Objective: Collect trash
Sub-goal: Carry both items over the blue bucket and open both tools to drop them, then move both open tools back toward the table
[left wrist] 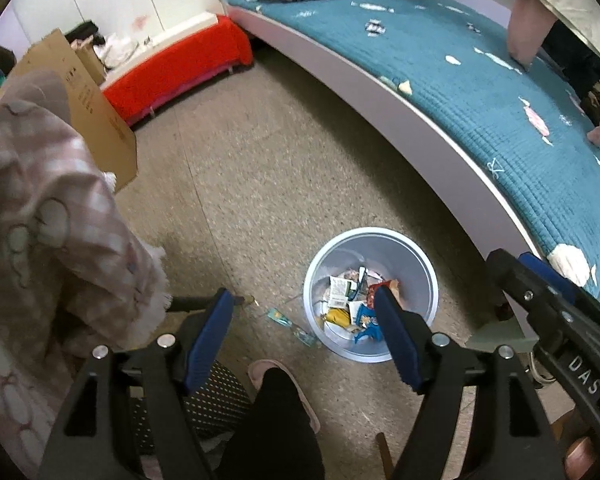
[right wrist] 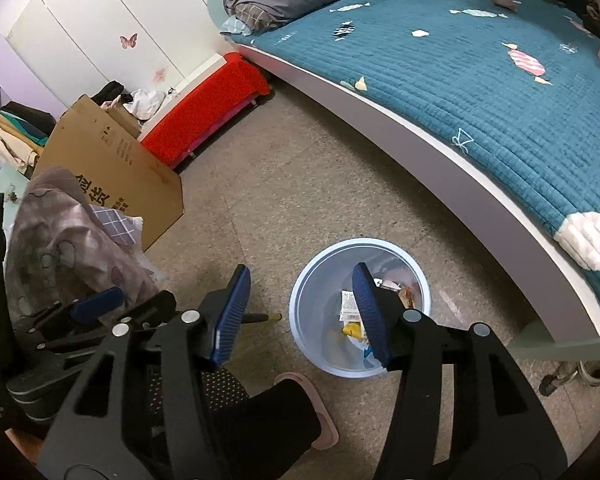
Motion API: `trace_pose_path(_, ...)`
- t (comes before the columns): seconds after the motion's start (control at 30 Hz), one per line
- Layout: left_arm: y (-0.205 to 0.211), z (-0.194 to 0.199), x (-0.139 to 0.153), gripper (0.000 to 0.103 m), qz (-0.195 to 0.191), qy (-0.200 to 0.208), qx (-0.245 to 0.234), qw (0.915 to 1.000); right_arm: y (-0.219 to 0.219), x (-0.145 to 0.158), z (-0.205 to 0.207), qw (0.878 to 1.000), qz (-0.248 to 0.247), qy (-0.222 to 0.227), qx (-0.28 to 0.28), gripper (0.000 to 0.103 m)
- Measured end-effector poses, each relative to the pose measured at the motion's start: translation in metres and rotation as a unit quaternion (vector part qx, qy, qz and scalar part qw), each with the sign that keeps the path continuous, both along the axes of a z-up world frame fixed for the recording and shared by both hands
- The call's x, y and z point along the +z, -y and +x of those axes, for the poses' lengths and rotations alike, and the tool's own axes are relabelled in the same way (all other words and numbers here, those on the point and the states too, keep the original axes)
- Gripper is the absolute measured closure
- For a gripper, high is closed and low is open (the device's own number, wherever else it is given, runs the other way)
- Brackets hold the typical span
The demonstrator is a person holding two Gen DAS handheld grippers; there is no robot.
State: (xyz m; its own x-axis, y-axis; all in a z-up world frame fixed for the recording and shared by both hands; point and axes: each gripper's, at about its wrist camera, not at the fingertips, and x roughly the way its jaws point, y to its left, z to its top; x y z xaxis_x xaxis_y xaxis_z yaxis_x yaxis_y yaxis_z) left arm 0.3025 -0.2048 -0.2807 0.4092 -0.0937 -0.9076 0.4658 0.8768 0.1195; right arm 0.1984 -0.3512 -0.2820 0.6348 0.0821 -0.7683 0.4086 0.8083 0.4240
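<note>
Both grippers hang above the bin (left wrist: 370, 294), pointing steeply down. The left gripper (left wrist: 304, 320) gapes wide and empty; the right gripper (right wrist: 300, 300) is partly open and empty too. Wrappers (left wrist: 354, 308) lie in the bin, beyond the fingertips. The drop looks done; next, a wrapper (left wrist: 280, 316) just beside the bin needs a low, squared approach.

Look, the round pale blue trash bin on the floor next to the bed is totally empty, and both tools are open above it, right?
Not quite. The round pale blue trash bin is not empty: crumpled wrappers lie in its bottom, as the left wrist view shows. It does stand on the floor beside the bed, and the left tool and right tool are both open.
</note>
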Motion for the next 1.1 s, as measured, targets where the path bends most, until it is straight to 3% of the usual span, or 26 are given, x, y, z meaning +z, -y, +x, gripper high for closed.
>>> trace_pose_path(0.23,-0.009,-0.025,0.039,0.031,-0.022,0.047,-0.012,0.9986,-0.015,0.044,-0.022,0.999,-0.025,0.022,0.013,0.048)
trace_pose_path(0.47,-0.026,-0.060,0.098,0.030,-0.102,0.096,-0.045,0.9892,-0.039,0.118,-0.056,0.994,-0.061,0.090,0.023,0.043)
trace_pose_path(0.63,-0.051,-0.087,0.144,0.027,-0.223,0.092,-0.079,0.9672,-0.058,0.178,-0.085,0.984,-0.102,0.144,0.025,0.037)
trace_pose_path(0.73,-0.073,-0.103,0.173,0.024,-0.260,0.115,-0.080,0.9555,-0.075,0.211,-0.097,0.977,-0.122,0.174,0.035,0.035)
trace_pose_path(0.9,-0.117,-0.109,0.205,0.022,-0.240,0.175,-0.040,0.9539,-0.112,0.243,-0.090,0.967,-0.139,0.202,0.076,0.032)
trace_pose_path(1.1,-0.202,-0.096,0.220,0.021,-0.182,0.212,0.032,0.9597,-0.186,0.245,-0.042,0.958,-0.127,0.199,0.162,0.032)
